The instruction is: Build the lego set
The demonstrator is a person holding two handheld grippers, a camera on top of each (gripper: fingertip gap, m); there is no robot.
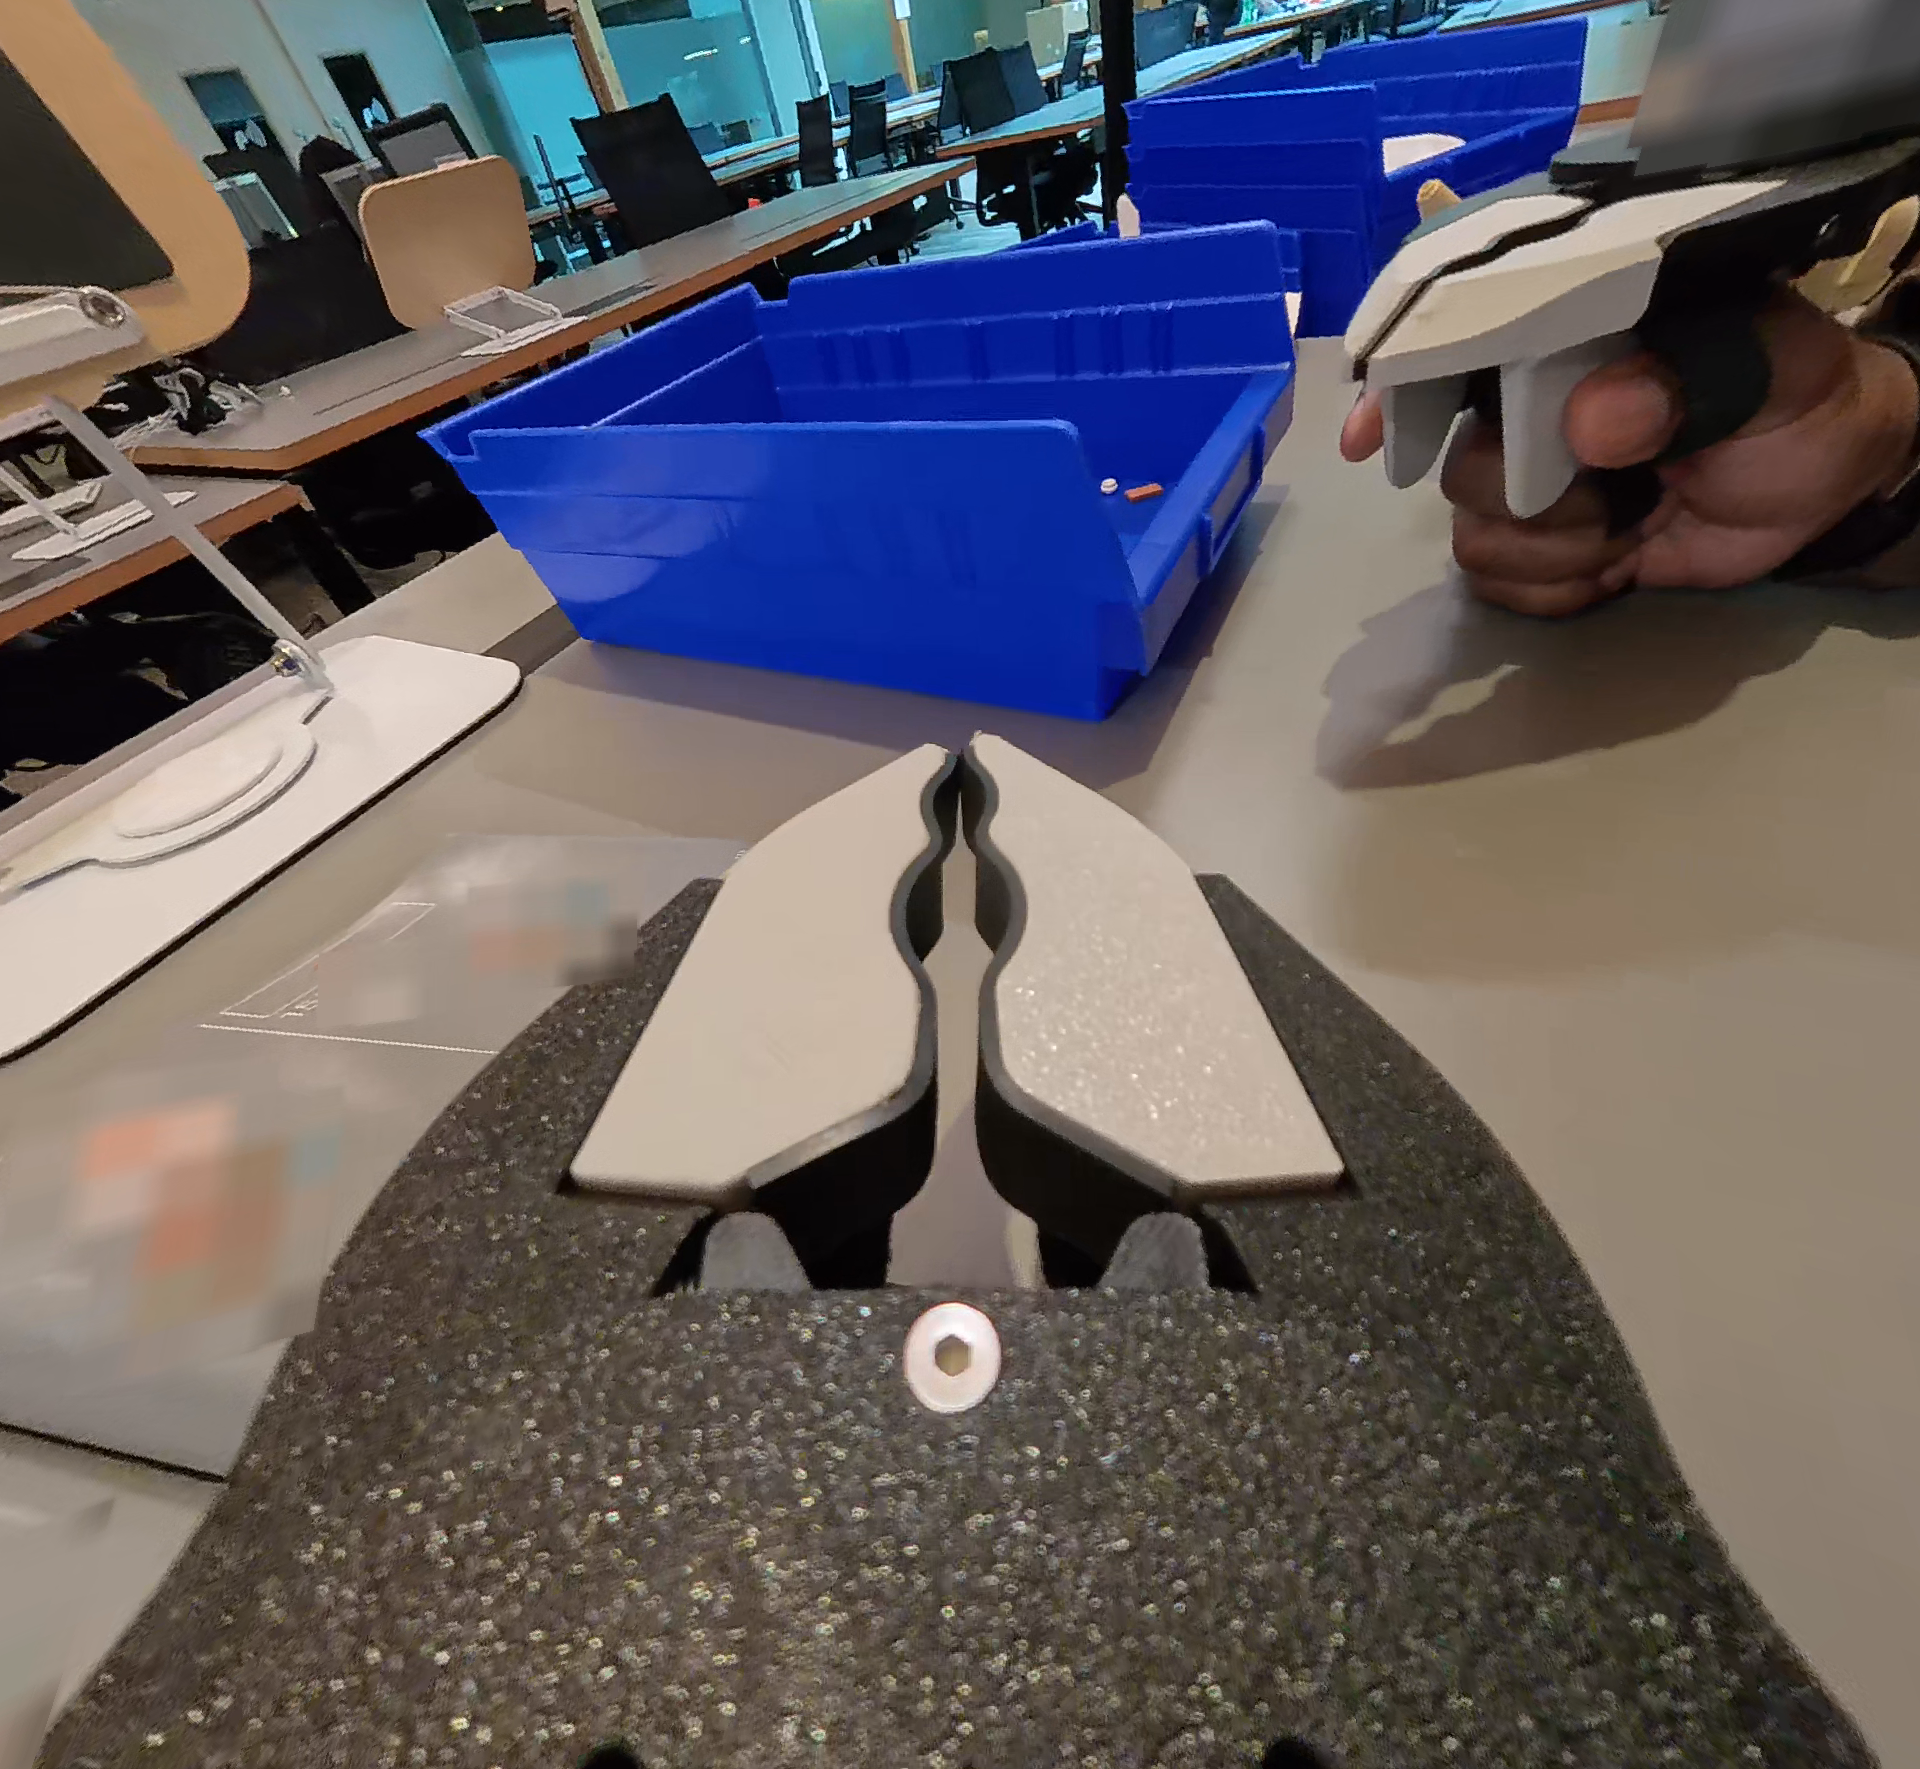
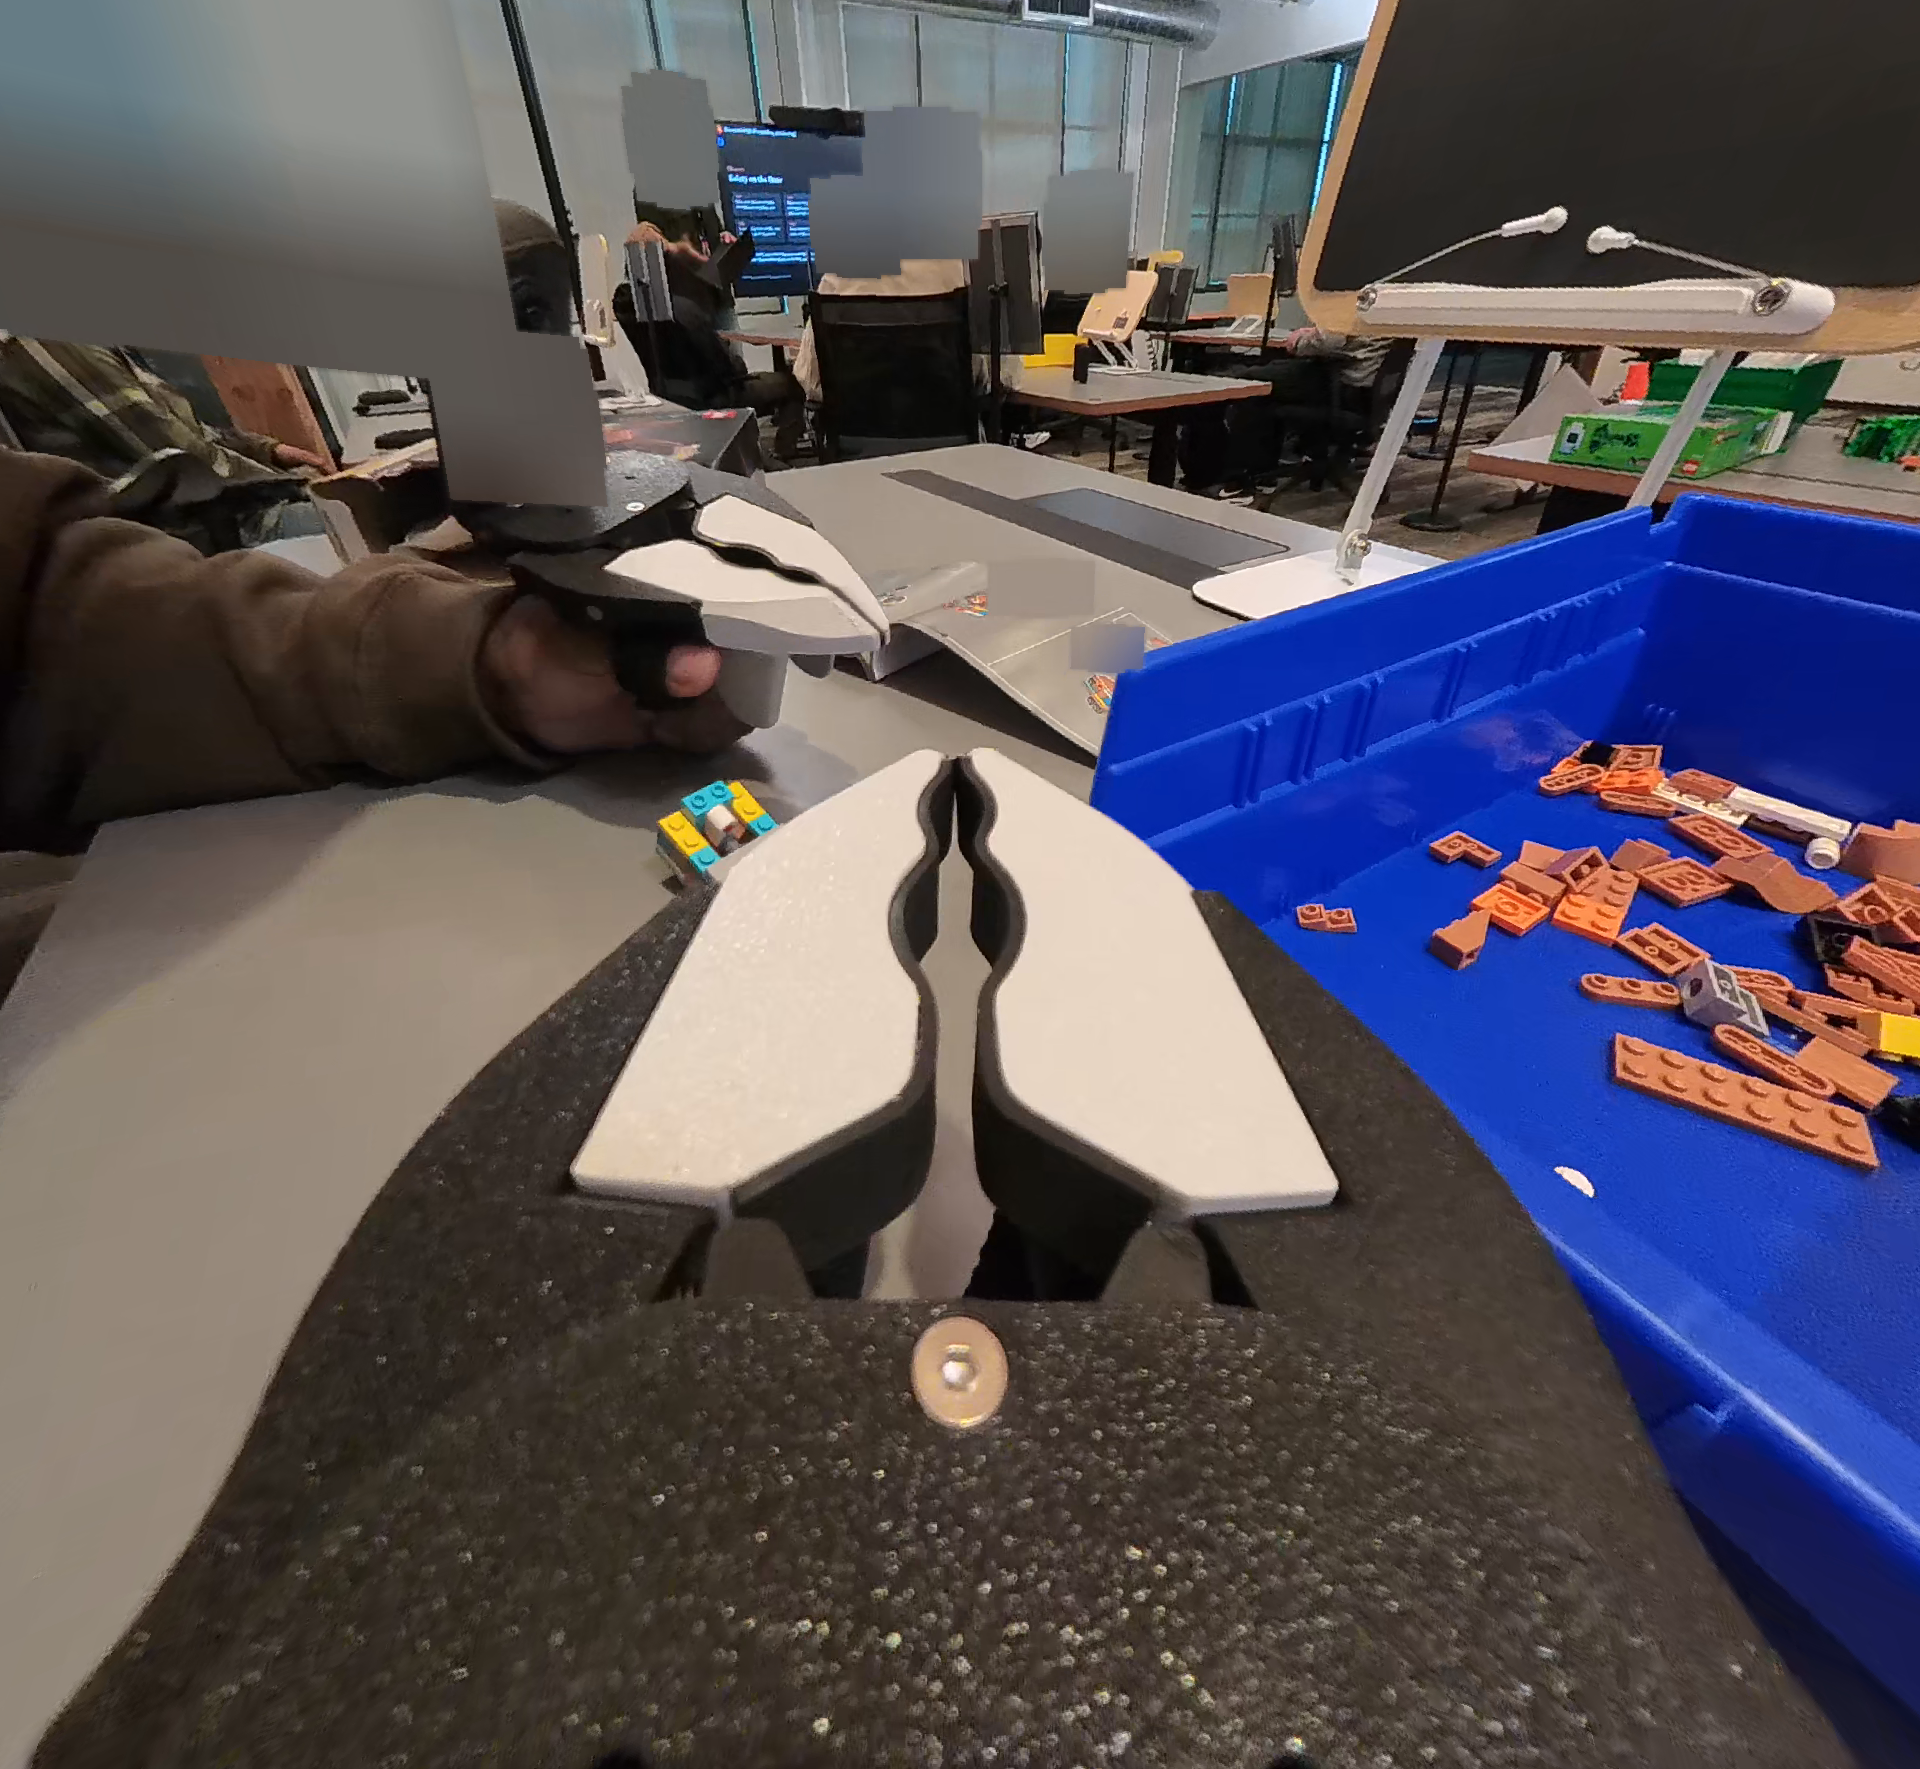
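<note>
Left gripper [image 1: 961,763] seen nearest in own view, fingertips pressed together, nothing held, poised low over grey table [image 1: 1507,1044]. Small lego build [image 2: 715,828] set on table, left of right gripper [image 2: 956,769]. Right gripper likewise closed and empty, gripped by hand [image 1: 1621,493] resting on table. Blue bin [image 2: 1351,722] at right, loose lego pieces [image 2: 1714,940] scattered inside.
</note>
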